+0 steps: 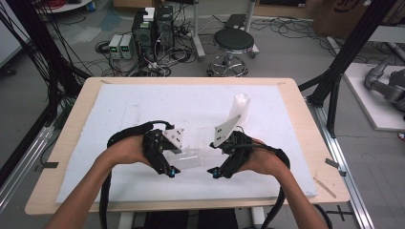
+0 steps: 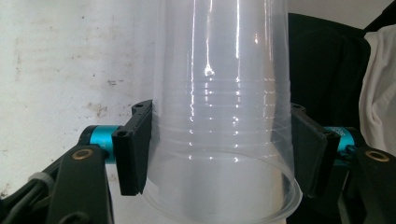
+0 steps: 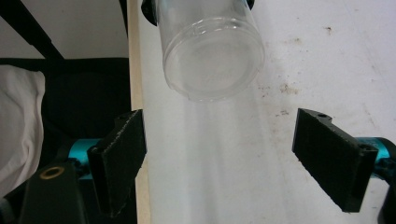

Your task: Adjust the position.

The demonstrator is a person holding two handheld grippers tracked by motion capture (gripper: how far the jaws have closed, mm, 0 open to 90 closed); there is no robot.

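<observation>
A lab floor strewn with cables lies beyond the table, with computer towers and a round stool standing behind it. A white foam sheet, scuffed and stained in places, covers most of the light wooden tabletop.

At the left of the high view, the left gripper sits in the person's left hand, its cable looping back over the forearm and its pale three-cornered plate tilted up. Its jaws are clamped on a clear plastic cup, which lies sideways in the high view between the two grippers, just above the foam. In the left gripper view the two black pads press against opposite sides of the cup near its wide rim, the rim towards the camera and the ribbed wall running away from it.

To the right, the right gripper is held in the person's right hand, close to the left one, with its tips pointing towards it. In the right gripper view its jaws stand wide apart with nothing between them, bare foam showing in the gap, and the cup's closed base hangs ahead of them, apart from both pads. Farther back on the foam, behind the right gripper, a second clear cup stands upright.
</observation>
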